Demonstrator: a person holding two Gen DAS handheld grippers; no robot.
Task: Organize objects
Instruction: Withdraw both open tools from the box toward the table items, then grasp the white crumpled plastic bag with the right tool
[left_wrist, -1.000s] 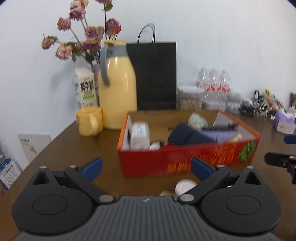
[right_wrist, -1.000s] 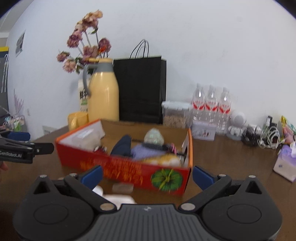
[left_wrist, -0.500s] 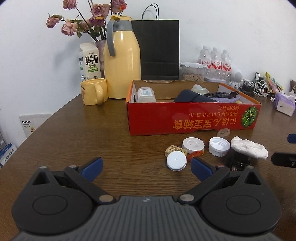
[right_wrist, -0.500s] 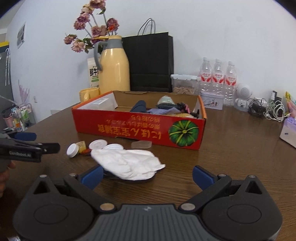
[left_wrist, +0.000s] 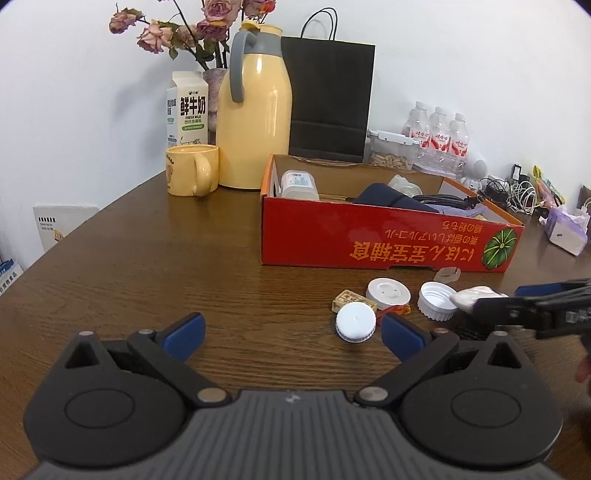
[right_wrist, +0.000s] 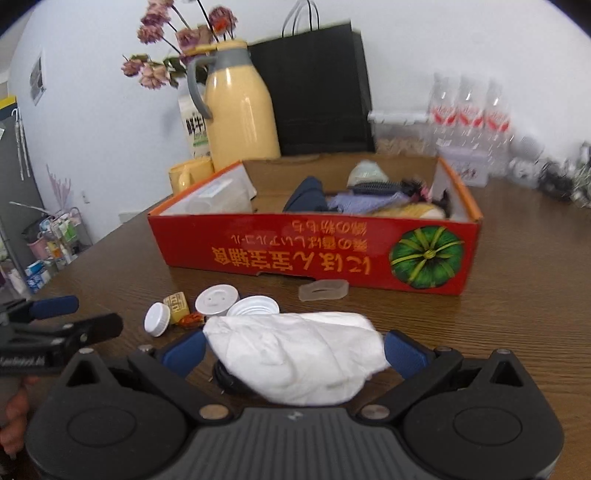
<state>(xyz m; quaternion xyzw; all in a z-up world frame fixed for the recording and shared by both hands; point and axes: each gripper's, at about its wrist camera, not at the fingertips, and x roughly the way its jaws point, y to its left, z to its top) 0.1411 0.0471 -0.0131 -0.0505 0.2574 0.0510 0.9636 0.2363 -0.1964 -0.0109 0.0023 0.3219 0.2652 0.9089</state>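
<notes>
Two low, tabletop-level wrist views, both facing the red box (left_wrist: 388, 240).

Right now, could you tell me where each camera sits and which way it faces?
Left wrist: on the left tongs, facing the red box and white caps; its own open fingers show, the right tongs at the right edge.
Right wrist: on the right tongs, low over the white cloth; the left tongs show.
Shared: box, caps, yellow jug.
</notes>
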